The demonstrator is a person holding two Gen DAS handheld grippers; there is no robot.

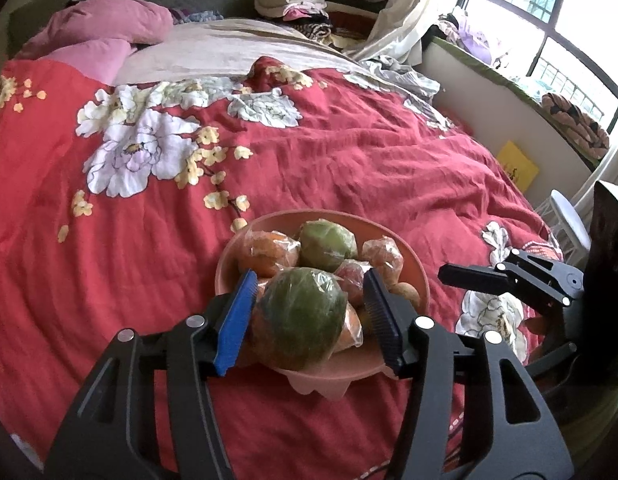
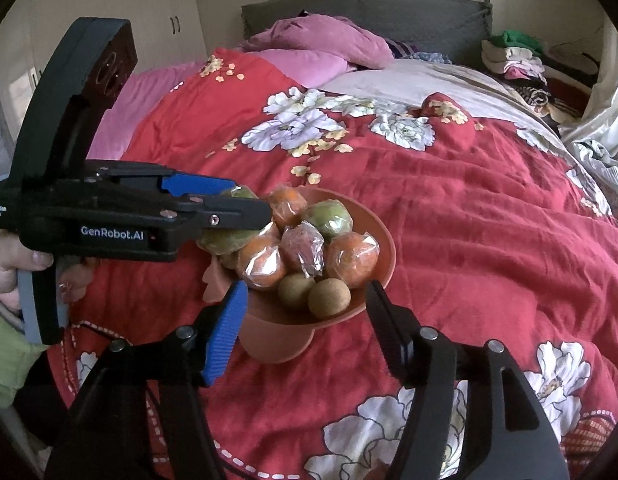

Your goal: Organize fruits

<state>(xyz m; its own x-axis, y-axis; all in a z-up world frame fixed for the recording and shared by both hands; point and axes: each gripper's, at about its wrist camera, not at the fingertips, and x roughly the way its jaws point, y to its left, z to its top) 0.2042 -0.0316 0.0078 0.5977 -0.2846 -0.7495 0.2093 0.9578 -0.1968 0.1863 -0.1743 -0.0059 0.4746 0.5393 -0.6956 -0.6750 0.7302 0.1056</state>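
A terracotta footed bowl [image 1: 413, 268] stands on the red floral bedspread, piled with plastic-wrapped fruit. It also shows in the right wrist view [image 2: 383, 240], with oranges [image 2: 351, 258], a green fruit [image 2: 331, 216], a red one [image 2: 303, 248] and two brown kiwis [image 2: 329, 298]. My left gripper [image 1: 307, 312] is open, its jaws on either side of a large wrapped green fruit [image 1: 305, 316] at the bowl's near side. There is a gap at the right pad. My right gripper [image 2: 305, 328] is open and empty in front of the bowl.
The bed [image 1: 349, 152] stretches away, with pink pillows [image 1: 109, 28] at the head and folded clothes [image 1: 297, 4] beyond. A window ledge [image 1: 509, 80] and a white chair [image 1: 569, 216] lie to the right. A grey headboard [image 2: 369, 16] stands behind.
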